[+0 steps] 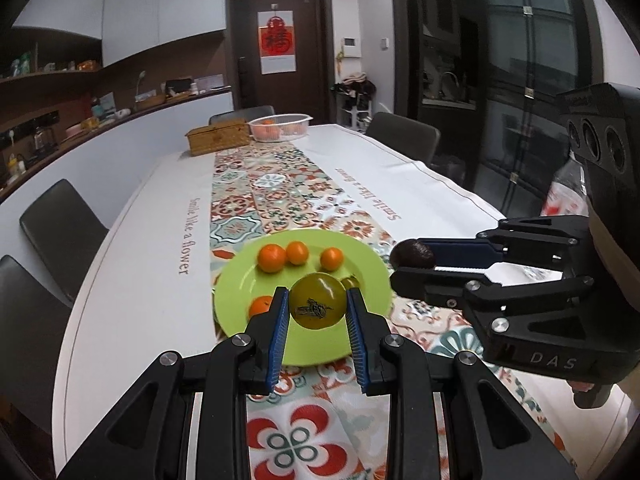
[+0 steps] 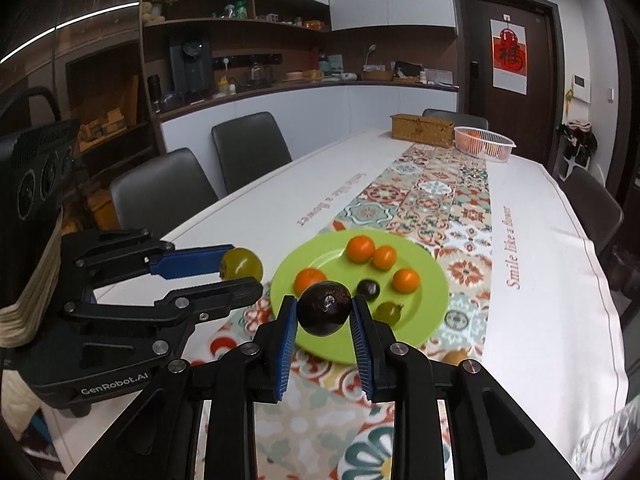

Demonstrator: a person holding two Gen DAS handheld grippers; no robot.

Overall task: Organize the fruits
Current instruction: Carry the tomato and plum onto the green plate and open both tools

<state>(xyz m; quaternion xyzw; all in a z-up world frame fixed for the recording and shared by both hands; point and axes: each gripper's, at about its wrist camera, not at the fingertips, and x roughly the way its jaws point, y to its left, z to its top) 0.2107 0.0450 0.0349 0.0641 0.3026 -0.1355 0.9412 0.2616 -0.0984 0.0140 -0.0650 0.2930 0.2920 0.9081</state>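
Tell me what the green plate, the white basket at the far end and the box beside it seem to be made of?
Green plate: probably plastic or melamine; flat uniform lime colour with a soft sheen.
White basket: thin plastic, judging by its slotted, see-through walls showing orange fruit inside.
Box: looks like woven rattan or straw; tan with a fine textured weave, though too far to be sure.

Lower centre of the frame: the left gripper (image 1: 318, 307) clamps a green tomato (image 1: 318, 301) between its blue pads, above the near part of a lime-green plate (image 1: 236, 292). Four small oranges (image 1: 272, 257) lie on the plate. At right, the right gripper (image 1: 414, 261) grips a dark avocado (image 1: 412, 254). Upper centre: a wicker box (image 1: 218, 136) beside a white basket (image 1: 280, 125) containing oranges.
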